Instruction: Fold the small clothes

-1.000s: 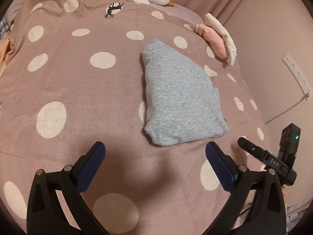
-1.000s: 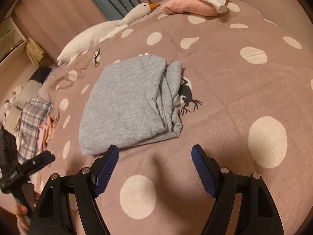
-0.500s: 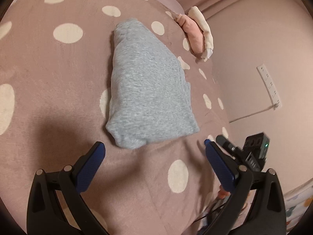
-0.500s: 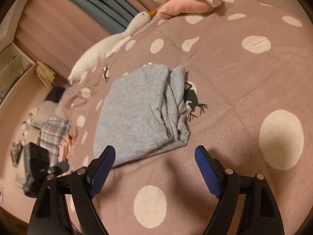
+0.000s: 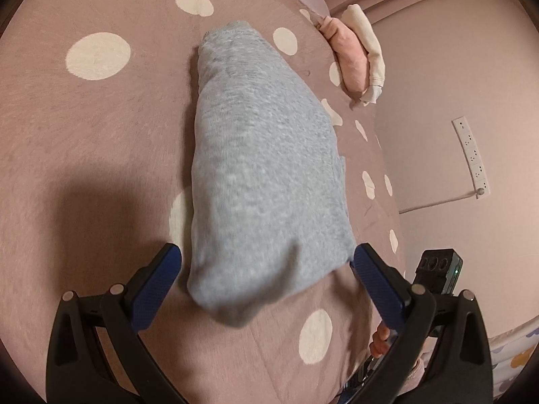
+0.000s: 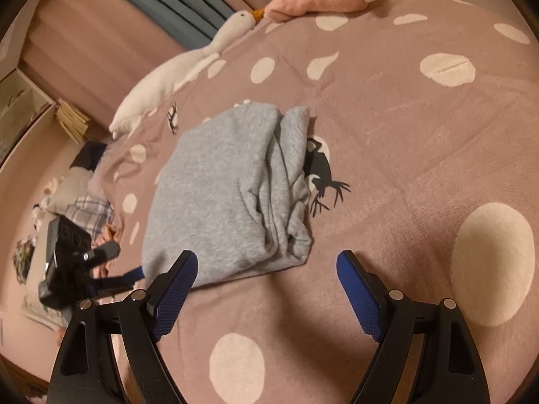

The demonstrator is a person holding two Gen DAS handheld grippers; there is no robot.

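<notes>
A grey garment [image 5: 266, 175] is seen lying folded into a compact, tapering bundle on the bed [image 5: 84, 155], toward the side of the bed that runs along the wall. In the right wrist view the same grey garment [image 6: 229, 192] is shown with its smooth top face on one side and a stack of loose, crumpled layers along the other edge, just over a black animal print [image 6: 320, 175] on the bedspread. The fold is judged to be largely done; the bunched edge looks untidy, so some neatening or a last fold may be left, and the bundle may then be meant for the pile.

The left gripper [image 5: 266, 282] is held wide open, with the near end of the bundle lying between its blue pads [image 5: 377, 286]; contact cannot be confirmed. The right gripper [image 6: 266, 289] is likewise spread open and empty, low over the bedspread, with one pad at the garment's near edge.

Near the bed's edge by the wall, a pink folded garment [image 5: 348, 64] with a cream one [image 5: 369, 47] on it is seen, taken as finished pieces. A white goose plush [image 6: 188, 74] lies along the far edge, and unsorted clothes [image 6: 91, 212] are visible at the left edge, suggesting work remaining.
</notes>
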